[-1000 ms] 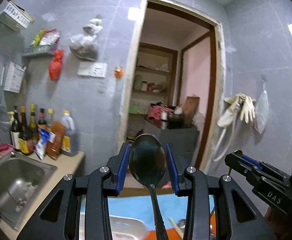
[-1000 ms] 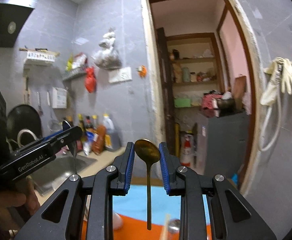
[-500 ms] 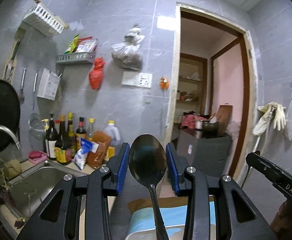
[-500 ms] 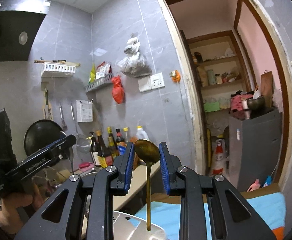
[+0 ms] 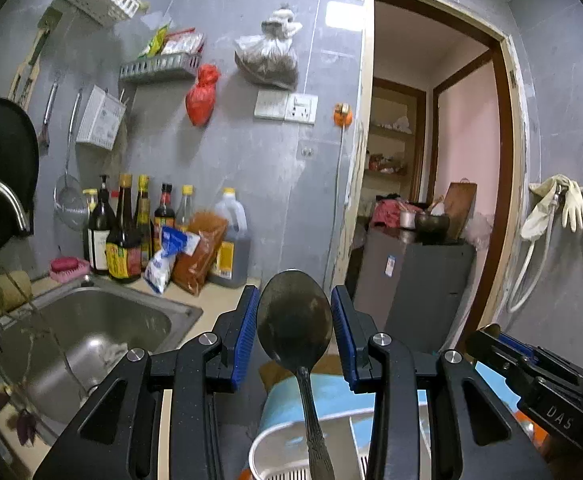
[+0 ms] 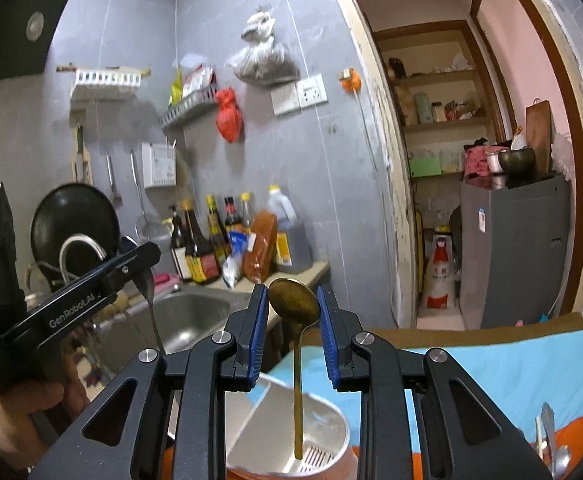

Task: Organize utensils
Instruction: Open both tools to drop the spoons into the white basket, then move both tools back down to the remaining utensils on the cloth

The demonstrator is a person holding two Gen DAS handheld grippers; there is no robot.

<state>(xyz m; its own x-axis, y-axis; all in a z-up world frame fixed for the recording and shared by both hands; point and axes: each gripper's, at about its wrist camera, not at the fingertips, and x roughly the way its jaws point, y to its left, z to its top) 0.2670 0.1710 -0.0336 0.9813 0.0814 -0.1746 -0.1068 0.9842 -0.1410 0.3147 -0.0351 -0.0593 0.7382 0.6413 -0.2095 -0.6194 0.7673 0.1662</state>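
Two grippers: each clamped on one spoon, bowl up.
Left gripper (image 5: 294,334): grasping dark spoon (image 5: 294,320), handle hanging over white caddy (image 5: 291,454).
Right gripper (image 6: 292,330): pinching brass spoon (image 6: 294,306), tip above caddy slots.
Risk: handles possibly colliding or catching the divider, spoon twisting loose.

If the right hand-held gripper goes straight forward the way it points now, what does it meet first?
Probably the counter edge beside the sink, then the grey wall. The right hand-held gripper holds a gold spoon; depth is hard to judge.
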